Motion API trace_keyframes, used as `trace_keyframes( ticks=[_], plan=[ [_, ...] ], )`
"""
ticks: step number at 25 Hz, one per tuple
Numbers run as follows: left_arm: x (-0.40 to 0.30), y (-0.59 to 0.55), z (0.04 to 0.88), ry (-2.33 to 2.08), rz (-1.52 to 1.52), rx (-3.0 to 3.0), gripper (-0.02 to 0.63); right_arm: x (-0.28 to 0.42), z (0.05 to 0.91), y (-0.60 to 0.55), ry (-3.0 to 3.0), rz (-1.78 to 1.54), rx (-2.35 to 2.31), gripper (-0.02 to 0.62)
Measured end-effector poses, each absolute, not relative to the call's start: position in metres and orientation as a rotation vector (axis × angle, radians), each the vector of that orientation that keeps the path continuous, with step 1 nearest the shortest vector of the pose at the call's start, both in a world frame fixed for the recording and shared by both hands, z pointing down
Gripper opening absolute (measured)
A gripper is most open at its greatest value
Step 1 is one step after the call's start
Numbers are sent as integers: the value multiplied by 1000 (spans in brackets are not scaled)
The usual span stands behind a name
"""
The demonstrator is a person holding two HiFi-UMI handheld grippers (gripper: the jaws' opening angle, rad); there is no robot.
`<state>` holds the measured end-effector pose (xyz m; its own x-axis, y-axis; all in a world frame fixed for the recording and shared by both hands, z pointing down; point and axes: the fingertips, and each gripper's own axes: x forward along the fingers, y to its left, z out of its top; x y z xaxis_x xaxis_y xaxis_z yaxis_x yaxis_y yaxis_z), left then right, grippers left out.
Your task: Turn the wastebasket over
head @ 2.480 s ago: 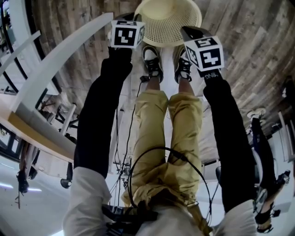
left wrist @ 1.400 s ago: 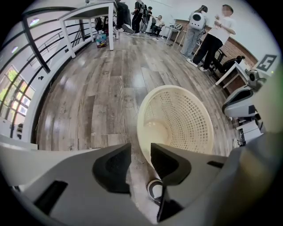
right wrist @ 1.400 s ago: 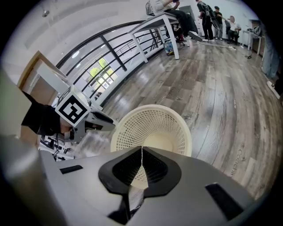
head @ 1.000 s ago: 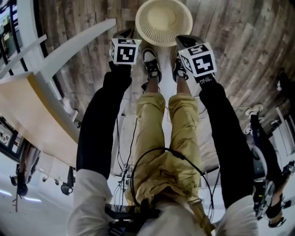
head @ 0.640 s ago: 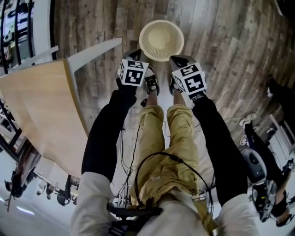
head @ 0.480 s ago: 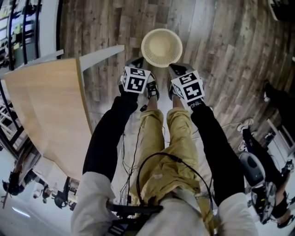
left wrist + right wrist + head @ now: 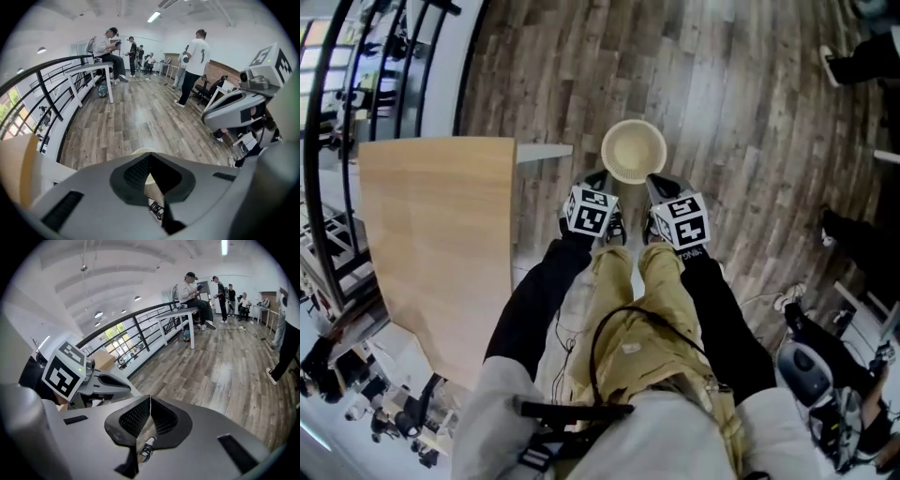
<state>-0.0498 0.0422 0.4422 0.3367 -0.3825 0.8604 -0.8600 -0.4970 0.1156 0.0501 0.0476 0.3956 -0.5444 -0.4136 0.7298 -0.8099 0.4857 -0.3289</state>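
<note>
The cream wastebasket (image 7: 634, 152) stands on the wooden floor with its open mouth up, just beyond the person's feet. My left gripper (image 7: 600, 180) and right gripper (image 7: 659, 185) hang side by side above its near rim, well clear of it. In the left gripper view the jaws of the left gripper (image 7: 151, 156) meet at the tips with nothing between them, and a strip of the wastebasket rim (image 7: 140, 151) shows just past them. In the right gripper view my right gripper (image 7: 150, 399) is shut and empty too, with the left gripper (image 7: 84, 376) beside it.
A light wooden tabletop (image 7: 441, 253) fills the left, with a white frame edge (image 7: 546, 148) reaching toward the basket. Black railings (image 7: 356, 56) run along the far left. Several people (image 7: 194, 65) stand and sit at the far end of the room. A wheeled chair base (image 7: 811, 366) is at lower right.
Both grippers have risen together, away from the floor. The wastebasket now looks smaller and farther below them, and stays where it stood.
</note>
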Motion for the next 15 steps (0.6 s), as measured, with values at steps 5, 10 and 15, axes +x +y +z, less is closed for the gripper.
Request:
trace_keyframes(
  ticks=[5, 10, 15],
  plan=[
    [-43, 22, 365, -1242, 885, 2020, 2, 61, 328, 43, -2226, 842, 1104, 21],
    [-22, 31, 297, -1308, 785, 2089, 2, 69, 269, 54, -2254, 801, 1228, 21],
    [-19, 27, 236, -1382, 656, 2160, 2, 70, 202, 44, -2342, 707, 1326, 21]
  ],
)
